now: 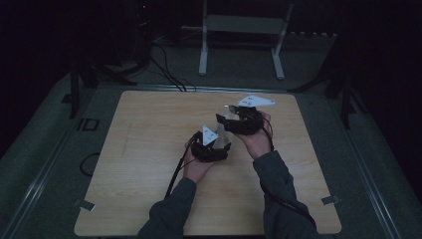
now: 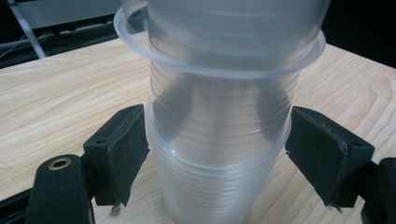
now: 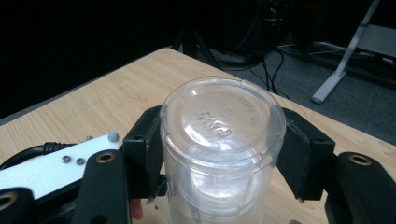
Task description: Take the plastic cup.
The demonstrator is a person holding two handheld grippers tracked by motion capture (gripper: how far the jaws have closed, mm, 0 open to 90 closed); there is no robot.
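We hold a stack of clear cups (image 2: 219, 140) above the table (image 1: 149, 149) – the left gripper (image 2: 217, 158) clamps its lower part, the right gripper (image 3: 219, 154) grips the top cup (image 3: 223, 140) – likely to separate them.

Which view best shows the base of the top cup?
The right gripper view: the top cup base faces the camera between the right tool's pads. The left gripper view shows its rim; the high view, a dim glint.
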